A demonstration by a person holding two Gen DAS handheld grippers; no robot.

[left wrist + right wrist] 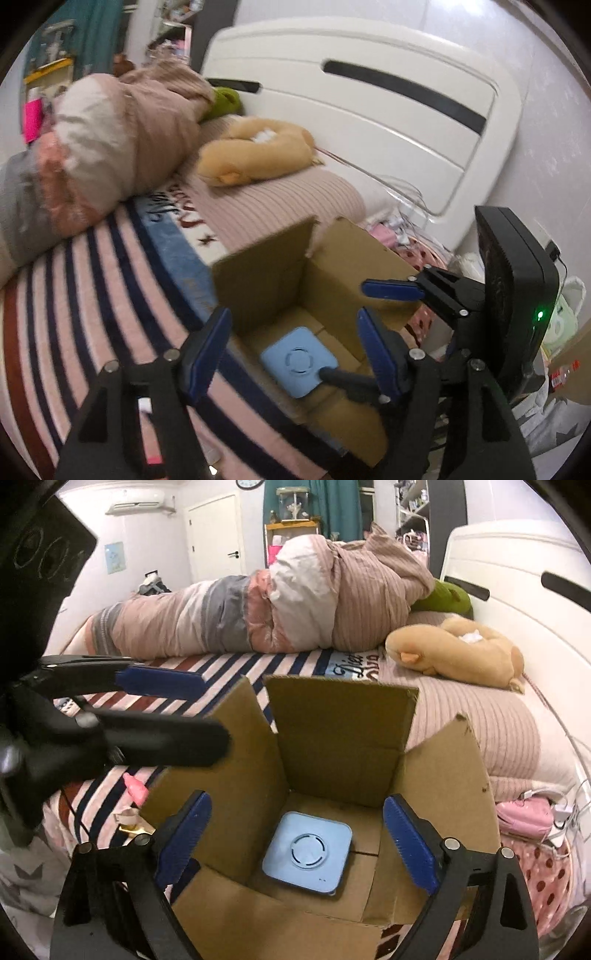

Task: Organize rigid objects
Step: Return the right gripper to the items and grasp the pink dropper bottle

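An open cardboard box [343,716] stands on the striped bed cover, flaps up. A light blue square device [308,853] with a round vent lies flat on the box bottom; it also shows in the left wrist view as the blue device [299,360]. My right gripper [295,842] hovers over the box mouth, open, its blue pads apart and touching nothing. My left gripper [291,350] is open too, at the box's left rim. Each gripper appears in the other's view: the left gripper [184,712] and the right gripper [343,330].
A rolled duvet [295,602] lies across the far side of the bed. A tan plush toy [458,650] rests on the pillow by the white headboard [369,110]. A small pink item [135,788] lies left of the box, and a pink case with cables [524,816] to its right.
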